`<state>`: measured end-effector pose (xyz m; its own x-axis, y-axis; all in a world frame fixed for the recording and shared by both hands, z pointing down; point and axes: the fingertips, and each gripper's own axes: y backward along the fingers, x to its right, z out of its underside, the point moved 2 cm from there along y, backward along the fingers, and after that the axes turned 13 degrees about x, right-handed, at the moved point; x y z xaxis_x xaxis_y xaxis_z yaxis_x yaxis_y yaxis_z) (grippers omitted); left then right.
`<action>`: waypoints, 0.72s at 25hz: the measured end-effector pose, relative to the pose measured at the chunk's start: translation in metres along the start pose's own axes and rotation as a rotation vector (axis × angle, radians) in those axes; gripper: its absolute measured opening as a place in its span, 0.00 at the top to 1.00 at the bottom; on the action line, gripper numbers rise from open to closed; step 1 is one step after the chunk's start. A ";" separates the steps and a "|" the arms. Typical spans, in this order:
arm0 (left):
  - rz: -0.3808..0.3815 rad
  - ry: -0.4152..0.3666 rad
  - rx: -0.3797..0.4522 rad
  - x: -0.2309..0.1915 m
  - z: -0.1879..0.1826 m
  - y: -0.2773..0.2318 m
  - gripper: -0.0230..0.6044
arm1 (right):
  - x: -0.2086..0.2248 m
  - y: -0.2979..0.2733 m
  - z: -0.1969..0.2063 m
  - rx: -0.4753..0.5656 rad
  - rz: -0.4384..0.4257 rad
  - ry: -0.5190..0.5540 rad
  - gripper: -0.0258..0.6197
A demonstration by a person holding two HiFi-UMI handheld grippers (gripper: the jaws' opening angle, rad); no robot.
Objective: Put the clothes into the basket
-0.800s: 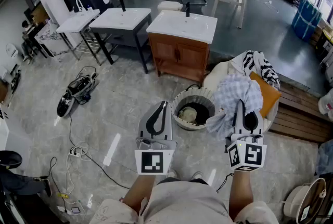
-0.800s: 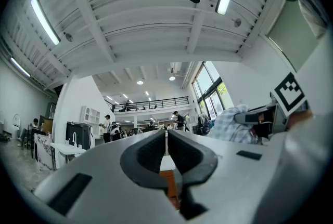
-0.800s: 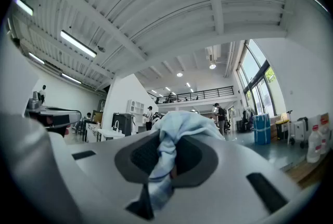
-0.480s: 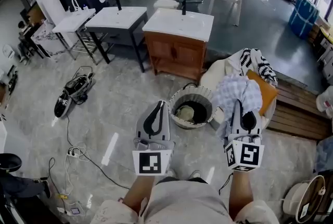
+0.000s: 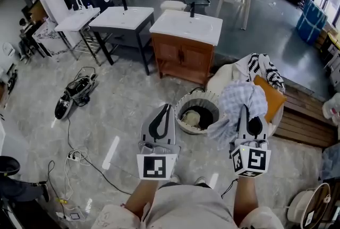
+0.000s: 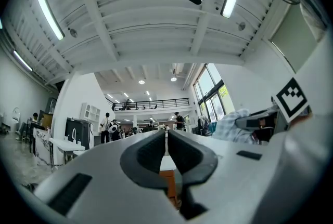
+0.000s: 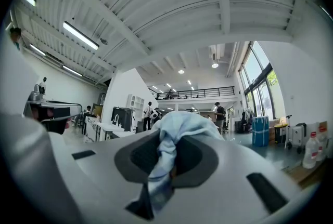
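Note:
My right gripper (image 5: 245,108) is shut on a pale blue checked garment (image 5: 237,101) that drapes over its jaws and hangs down to the left. In the right gripper view the same garment (image 7: 174,129) is bunched between the jaws of the right gripper (image 7: 167,153). The round woven basket (image 5: 187,103) stands on the floor ahead, left of that gripper, with a light cloth (image 5: 189,117) inside. My left gripper (image 5: 167,108) is held level to the left of the basket, shut with nothing in it; the left gripper (image 6: 166,137) shows its jaws closed together.
A beanbag (image 5: 226,74) with a black-and-white patterned cloth (image 5: 263,66) and an orange cushion (image 5: 271,95) lies behind the basket. A wooden sink cabinet (image 5: 183,55) stands beyond. A vacuum (image 5: 74,95) and cables (image 5: 79,156) lie on the floor at left.
The view has shifted slightly. The checked garment now hangs a little further left, toward the basket's rim. Both grippers keep about the same places.

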<state>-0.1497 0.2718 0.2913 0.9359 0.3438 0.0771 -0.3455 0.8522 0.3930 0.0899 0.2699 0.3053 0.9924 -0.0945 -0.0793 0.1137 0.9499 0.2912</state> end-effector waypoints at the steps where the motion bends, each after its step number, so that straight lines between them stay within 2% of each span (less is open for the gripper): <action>1: 0.002 -0.004 0.001 -0.006 0.000 0.001 0.94 | -0.005 -0.003 0.000 0.002 0.000 0.001 0.90; 9: 0.005 0.012 -0.011 -0.062 0.003 0.011 0.94 | -0.055 -0.022 -0.003 0.037 -0.007 0.037 0.90; 15: 0.006 0.037 -0.017 -0.083 0.017 0.005 0.94 | -0.066 -0.033 0.006 0.032 0.033 0.035 0.90; 18: 0.026 0.017 -0.003 -0.084 0.023 -0.006 0.94 | -0.067 -0.043 0.013 0.023 0.033 0.061 0.90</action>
<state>-0.2244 0.2292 0.3040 0.9254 0.3720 0.0718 -0.3695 0.8443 0.3882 0.0189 0.2316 0.3102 0.9909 -0.0437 -0.1272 0.0824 0.9450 0.3167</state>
